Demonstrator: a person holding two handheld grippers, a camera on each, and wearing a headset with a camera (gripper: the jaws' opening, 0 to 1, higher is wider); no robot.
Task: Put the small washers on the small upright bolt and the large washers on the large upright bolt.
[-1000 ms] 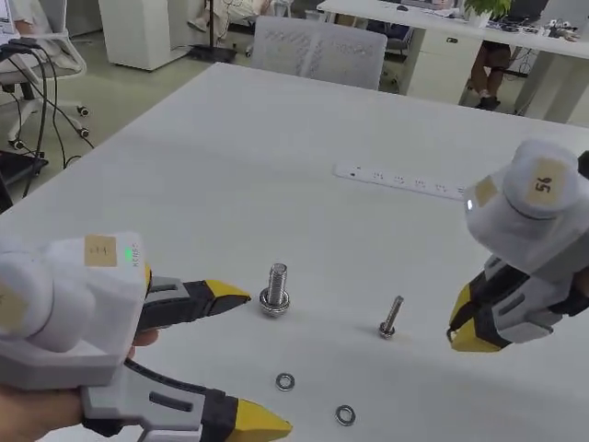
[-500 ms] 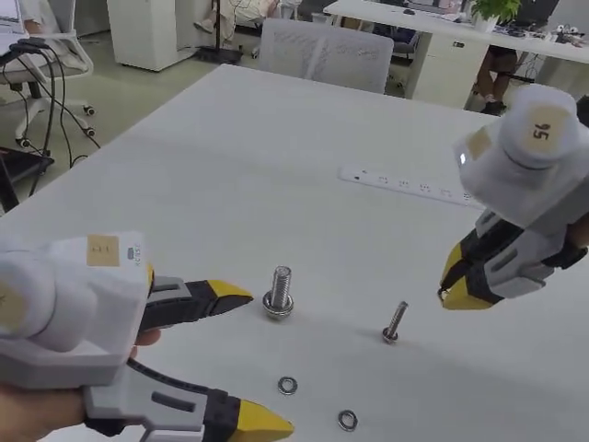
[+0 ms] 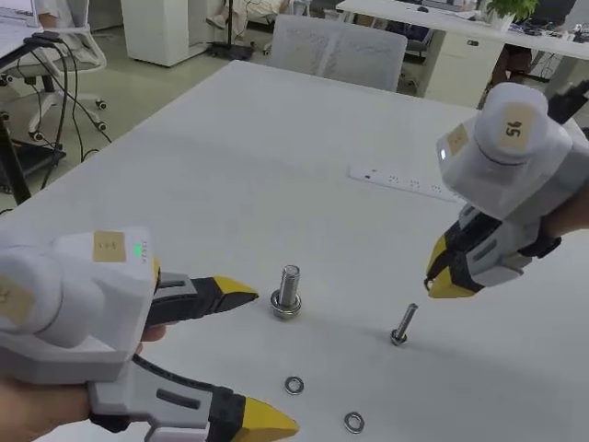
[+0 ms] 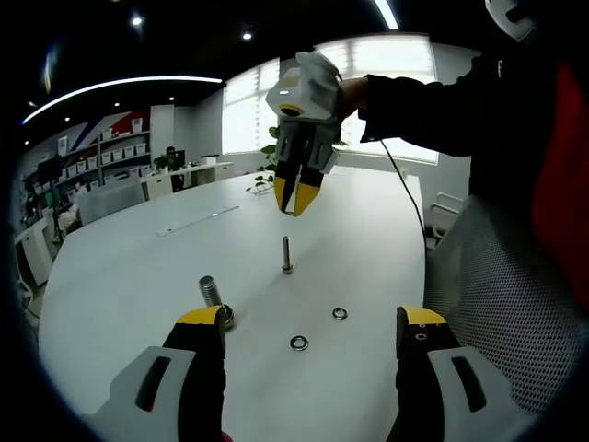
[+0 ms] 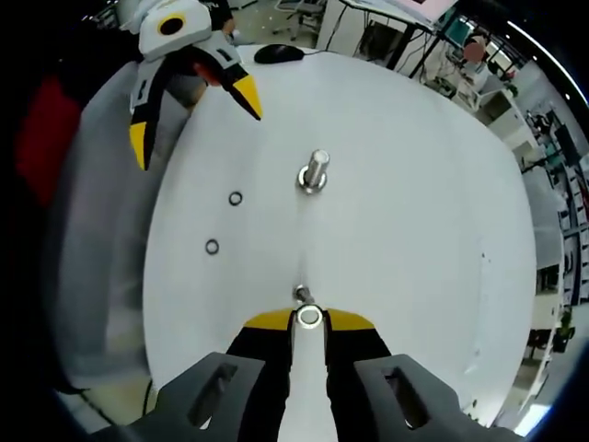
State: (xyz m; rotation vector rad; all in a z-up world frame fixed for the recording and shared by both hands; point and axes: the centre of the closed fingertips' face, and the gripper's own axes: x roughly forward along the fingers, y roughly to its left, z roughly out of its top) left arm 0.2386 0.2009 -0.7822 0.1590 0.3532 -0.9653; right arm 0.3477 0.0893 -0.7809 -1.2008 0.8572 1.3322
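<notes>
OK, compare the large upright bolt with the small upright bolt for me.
The large bolt is thick, the small bolt thin. The large bolt has a washer around its base; the small bolt's shaft looks bare. The large bolt stands by the left gripper, the small bolt below the right gripper. Both are silvery and upright.

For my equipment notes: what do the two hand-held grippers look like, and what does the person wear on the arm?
Both the left gripper and the right gripper have a rounded white body, grey and black fingers with yellow tips, and a small yellow sticker. The left one shows a green light. The person's sleeve is dark, and a thin dark cable hangs below it.
</notes>
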